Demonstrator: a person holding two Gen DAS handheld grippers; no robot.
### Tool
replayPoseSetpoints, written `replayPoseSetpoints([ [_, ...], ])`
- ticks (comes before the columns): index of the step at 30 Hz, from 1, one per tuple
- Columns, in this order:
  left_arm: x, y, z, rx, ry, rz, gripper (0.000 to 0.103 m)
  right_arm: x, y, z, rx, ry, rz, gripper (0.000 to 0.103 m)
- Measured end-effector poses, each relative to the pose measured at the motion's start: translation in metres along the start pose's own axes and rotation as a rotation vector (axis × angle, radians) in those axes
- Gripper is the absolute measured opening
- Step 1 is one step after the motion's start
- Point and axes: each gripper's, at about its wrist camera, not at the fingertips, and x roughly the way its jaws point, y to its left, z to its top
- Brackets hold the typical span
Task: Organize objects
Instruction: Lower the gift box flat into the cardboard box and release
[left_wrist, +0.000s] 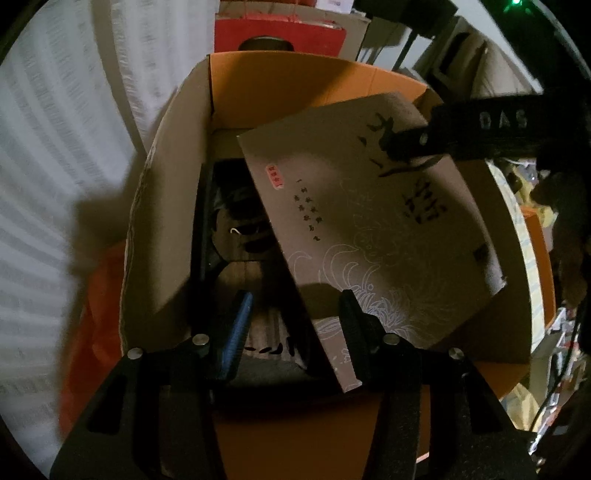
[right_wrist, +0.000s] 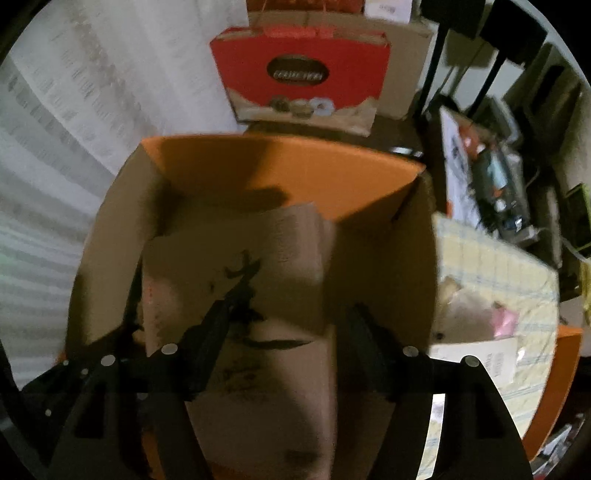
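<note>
Flat beige box (left_wrist: 373, 236) tilted over open orange carton (left_wrist: 280, 85). R gripper (right_wrist: 284, 332) grasps its far edge; L gripper (left_wrist: 295, 325) straddles near corner, grip unclear.

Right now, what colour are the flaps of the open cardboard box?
Orange flaps, plain brown cardboard walls; the right wrist view shows it best.

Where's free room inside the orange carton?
Little: the tilted flat box covers most of the carton. A bare strip of floor lies behind it by the back wall; dark items crowd the gap along the left wall.
</note>
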Motion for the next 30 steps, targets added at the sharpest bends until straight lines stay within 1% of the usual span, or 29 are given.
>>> replayPoseSetpoints([
  [1,0.000,0.000,0.000,-0.003,0.001,-0.004,0.046,0.003,0.001,-0.002,-0.009,0.005,-0.001,0.071],
  [2,0.001,0.000,0.001,-0.007,0.002,-0.009,0.046,0.002,0.001,-0.004,-0.016,-0.007,-0.007,0.071],
  [5,0.002,0.001,0.003,-0.025,0.005,-0.032,0.046,0.000,0.000,-0.008,-0.007,-0.019,0.005,0.069],
  [10,0.009,0.010,0.007,-0.081,0.025,-0.118,0.046,-0.002,-0.006,-0.008,0.004,-0.005,0.041,0.063],
  [11,0.010,0.011,0.009,-0.091,0.027,-0.131,0.046,-0.002,-0.007,-0.007,0.005,-0.003,0.057,0.061],
  [12,0.012,0.013,0.011,-0.107,0.030,-0.158,0.047,-0.001,-0.008,-0.008,0.014,0.000,0.094,0.057],
  [14,0.014,0.022,0.012,-0.138,0.036,-0.181,0.049,-0.002,-0.012,-0.009,0.028,-0.013,0.117,0.056],
  [16,0.014,0.027,0.011,-0.152,0.034,-0.189,0.048,-0.004,-0.011,-0.011,0.030,-0.019,0.124,0.056],
  [19,0.012,0.028,0.012,-0.154,0.042,-0.187,0.048,-0.009,-0.007,-0.013,0.023,-0.030,0.121,0.056],
  [22,0.008,0.032,0.014,-0.174,0.048,-0.202,0.048,-0.015,-0.006,-0.015,0.023,-0.042,0.121,0.057],
  [26,-0.005,0.035,0.020,-0.201,0.021,-0.233,0.048,-0.019,-0.012,-0.012,0.057,-0.055,0.142,0.056],
  [27,-0.010,0.036,0.022,-0.202,0.013,-0.233,0.048,-0.020,-0.013,-0.012,0.070,-0.058,0.155,0.056],
  [30,-0.020,0.041,0.029,-0.191,-0.006,-0.200,0.048,-0.020,-0.007,-0.015,0.080,-0.048,0.181,0.056],
])
